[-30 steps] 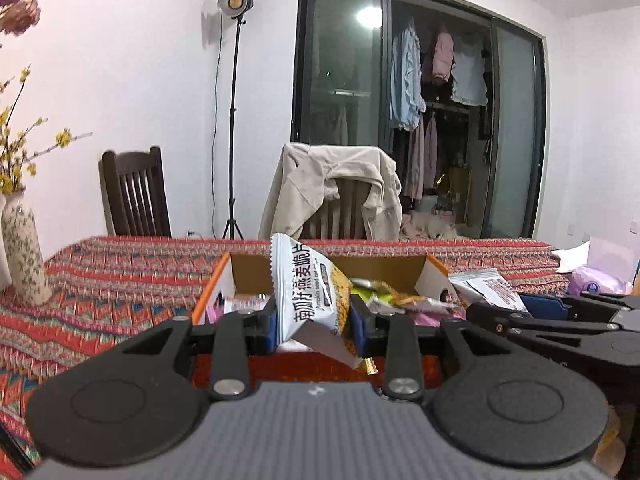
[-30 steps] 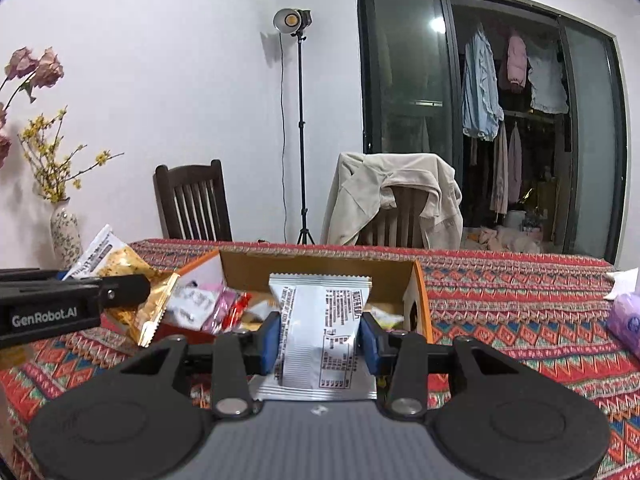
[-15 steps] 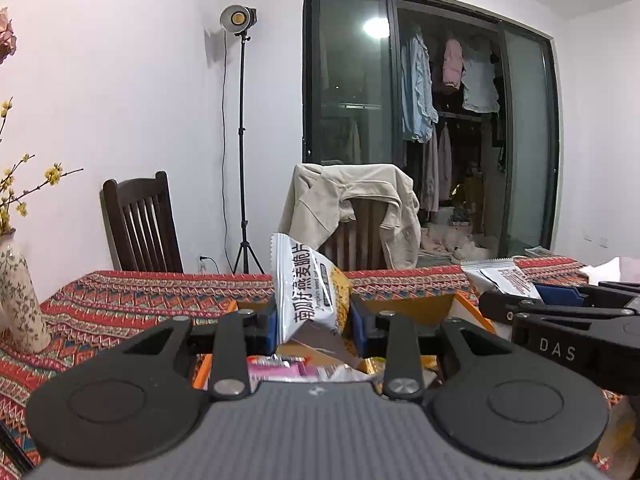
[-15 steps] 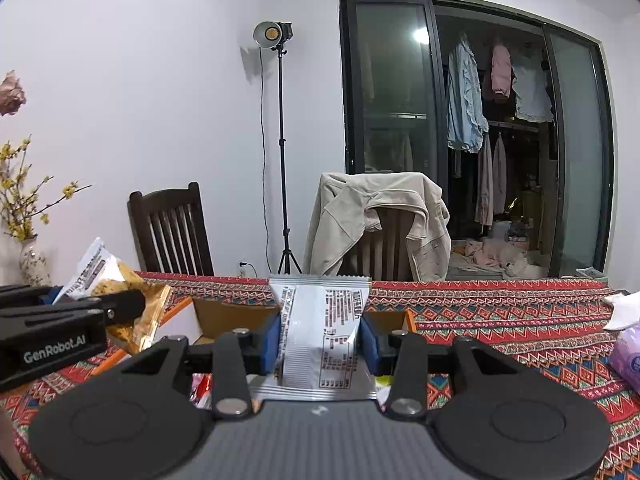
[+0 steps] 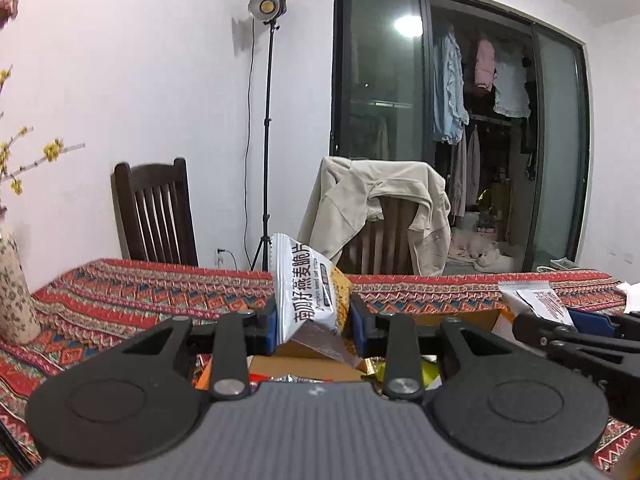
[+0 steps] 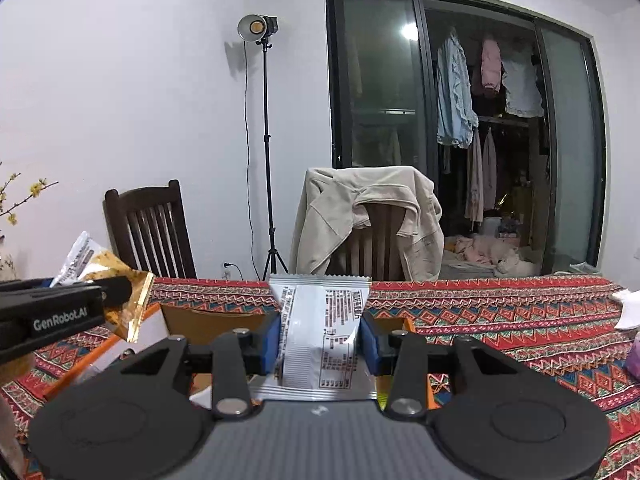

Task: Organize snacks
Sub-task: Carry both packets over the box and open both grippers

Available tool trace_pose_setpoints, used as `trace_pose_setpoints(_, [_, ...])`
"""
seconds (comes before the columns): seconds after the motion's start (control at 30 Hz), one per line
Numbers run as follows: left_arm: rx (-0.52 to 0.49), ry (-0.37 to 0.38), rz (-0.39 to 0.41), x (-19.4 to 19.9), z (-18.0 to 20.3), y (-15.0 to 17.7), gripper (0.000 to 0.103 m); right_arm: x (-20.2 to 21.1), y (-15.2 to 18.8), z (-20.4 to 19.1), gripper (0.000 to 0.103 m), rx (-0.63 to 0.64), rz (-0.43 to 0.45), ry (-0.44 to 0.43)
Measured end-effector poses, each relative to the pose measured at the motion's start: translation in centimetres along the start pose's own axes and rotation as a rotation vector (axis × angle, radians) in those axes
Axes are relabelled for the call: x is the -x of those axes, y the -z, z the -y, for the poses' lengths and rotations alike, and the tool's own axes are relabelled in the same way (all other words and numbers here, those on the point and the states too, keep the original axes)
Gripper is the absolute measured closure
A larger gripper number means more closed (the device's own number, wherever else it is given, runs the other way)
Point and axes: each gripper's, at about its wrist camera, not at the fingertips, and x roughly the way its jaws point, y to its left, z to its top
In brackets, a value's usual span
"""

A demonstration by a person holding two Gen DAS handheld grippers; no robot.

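My left gripper [image 5: 314,322] is shut on a white and yellow oat-crisp snack packet [image 5: 306,284], held upright above the open cardboard box [image 5: 468,318]. In the right wrist view my right gripper [image 6: 320,340] is shut on a white snack packet [image 6: 322,332] with its printed back showing, over the same cardboard box [image 6: 192,314]. Several loose snacks lie in the box below both grippers, mostly hidden by the gripper bodies. The left gripper with its packet [image 6: 108,276] shows at the left of the right wrist view; the right gripper's packet [image 5: 536,300] shows at the right of the left wrist view.
A table with a red patterned cloth [image 6: 500,320] carries the box. A patterned vase [image 5: 14,284] with yellow flowers stands at the left. Behind the table are a dark wooden chair [image 5: 154,212], a chair draped with a beige jacket [image 5: 380,208] and a light stand [image 5: 266,128].
Both grippers have moved forward over the box with their packets still held. The box has slid down under the gripper bodies, and more of the far wall and chairs shows.
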Motion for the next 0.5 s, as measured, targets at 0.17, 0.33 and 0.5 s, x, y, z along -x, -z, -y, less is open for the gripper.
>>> trace_pose_setpoints(0.17, [-0.026,-0.006,-0.015,-1.2,-0.4,1.0,0.069,-1.0,0.9,0.7,0.063,-0.007,-0.024,-0.015])
trace_pose_setpoints(0.33, [-0.031,0.007,-0.020,-1.2,-0.3,1.7,0.068,-1.3,1.5,0.9,0.062,-0.004,-0.042,-0.014])
trace_pose_setpoints(0.5, [-0.014,0.019,0.005,-0.8,-0.7,2.0,0.037,-1.2,1.7,1.1,0.031,-0.022,-0.047,-0.013])
